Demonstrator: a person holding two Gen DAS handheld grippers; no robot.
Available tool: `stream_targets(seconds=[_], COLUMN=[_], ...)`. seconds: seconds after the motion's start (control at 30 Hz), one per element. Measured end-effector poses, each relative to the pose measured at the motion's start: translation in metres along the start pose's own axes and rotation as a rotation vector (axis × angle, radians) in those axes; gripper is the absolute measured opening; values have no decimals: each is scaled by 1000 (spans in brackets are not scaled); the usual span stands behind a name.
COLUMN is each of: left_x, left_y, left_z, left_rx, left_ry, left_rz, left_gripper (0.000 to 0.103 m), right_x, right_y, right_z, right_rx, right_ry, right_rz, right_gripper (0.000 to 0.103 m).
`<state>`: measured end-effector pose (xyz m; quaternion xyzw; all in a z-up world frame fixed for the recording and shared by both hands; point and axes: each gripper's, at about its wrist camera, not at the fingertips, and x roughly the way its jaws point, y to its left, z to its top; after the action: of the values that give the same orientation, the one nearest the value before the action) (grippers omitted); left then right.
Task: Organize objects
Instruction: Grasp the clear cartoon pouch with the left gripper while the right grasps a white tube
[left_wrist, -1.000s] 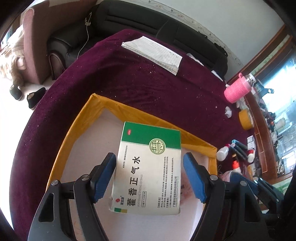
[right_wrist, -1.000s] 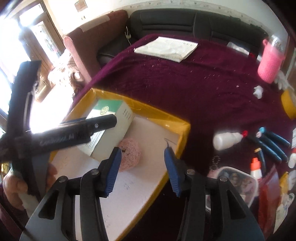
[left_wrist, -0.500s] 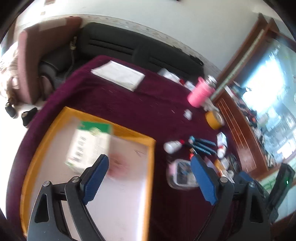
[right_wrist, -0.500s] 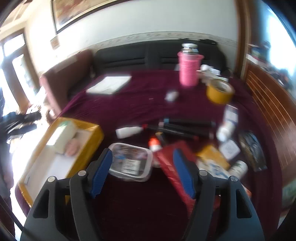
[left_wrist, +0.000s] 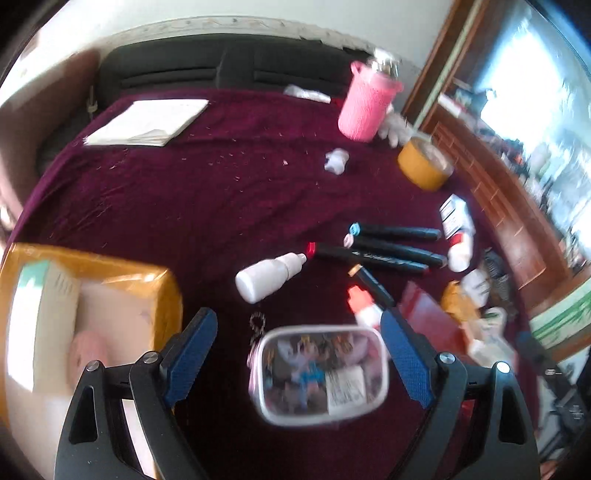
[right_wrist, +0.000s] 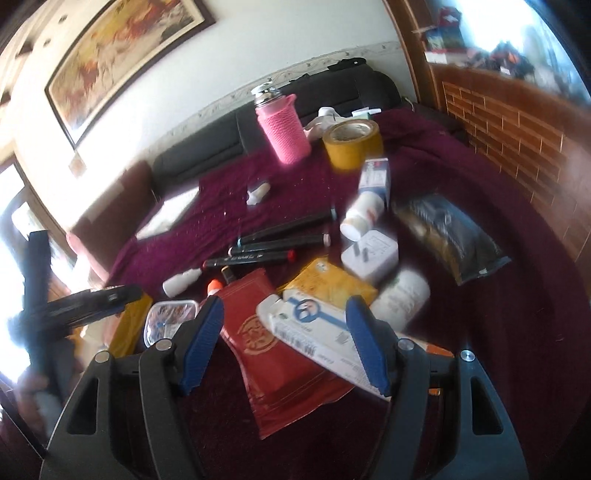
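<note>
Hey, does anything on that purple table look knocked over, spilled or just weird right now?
Nothing looks spilled. The small white bottle and a white pill bottle lie on their sides, and a white-and-blue box rests askew over the red pouch in the heap.

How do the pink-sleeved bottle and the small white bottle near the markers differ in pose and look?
The pink-sleeved bottle stands upright at the far side; the small white bottle lies on its side mid-table. The former wears a pink knitted sleeve under a metal lid; the latter is plain white. The pink one looks bigger. Both rest on the maroon cloth.
</note>
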<state>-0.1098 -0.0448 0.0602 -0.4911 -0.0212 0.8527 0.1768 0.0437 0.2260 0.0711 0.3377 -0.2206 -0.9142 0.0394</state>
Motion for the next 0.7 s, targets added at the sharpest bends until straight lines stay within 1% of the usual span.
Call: stream_targets(seconds=[0.03, 0.07, 0.1, 0.17, 0.2, 0.27, 0.3, 0.33, 0.4, 0.5, 0.53, 0.6, 0.7], left_x=[9, 18, 28, 31, 29, 21, 14, 6, -10, -26, -28, -19, -3], left_y=[-2, -3, -4, -11, -17, -32, -39, -46, -55, -71, -75, -87, -98], left_z=[1, -1, -7, -18, -26, -45, -55, -63, -74, -87, -90, -95, -101], left_rx=[9, 8, -1, 28, 74, 175, 219, 258, 328, 447, 486, 569, 643], left_ry=[36, 80, 135, 175, 194, 244, 257, 252, 211, 99, 76, 69, 87], left_rz=[-5, -31, -79, -107, -121, -177, -195, -195, -158, -36, -10, 54, 94], left_gripper=[86, 86, 86, 86, 86, 86, 86, 86, 86, 86, 86, 86, 86], right_x=[1, 2, 2, 3, 4, 8, 9, 10, 9, 8, 8, 7, 6], right_y=[-4, -10, -13, -20, -24, -29, -31, -33, -34, -35, -35, -36, -36], right_z=[-1, -2, -2, -4, -4, -4, -4, -4, -4, -5, -6, -7, -8], right_rx=[11, 21, 25, 35, 42, 57, 66, 74, 82, 90, 91, 92, 91], right_ry=[-1, -6, -10, -21, -21, 1, 10, 15, 13, 12, 13, 12, 5], right_rz=[11, 23, 32, 50, 56, 72, 84, 96, 109, 109, 105, 101, 85], right_gripper=[67, 67, 67, 67, 68, 68, 68, 68, 68, 69, 69, 69, 69])
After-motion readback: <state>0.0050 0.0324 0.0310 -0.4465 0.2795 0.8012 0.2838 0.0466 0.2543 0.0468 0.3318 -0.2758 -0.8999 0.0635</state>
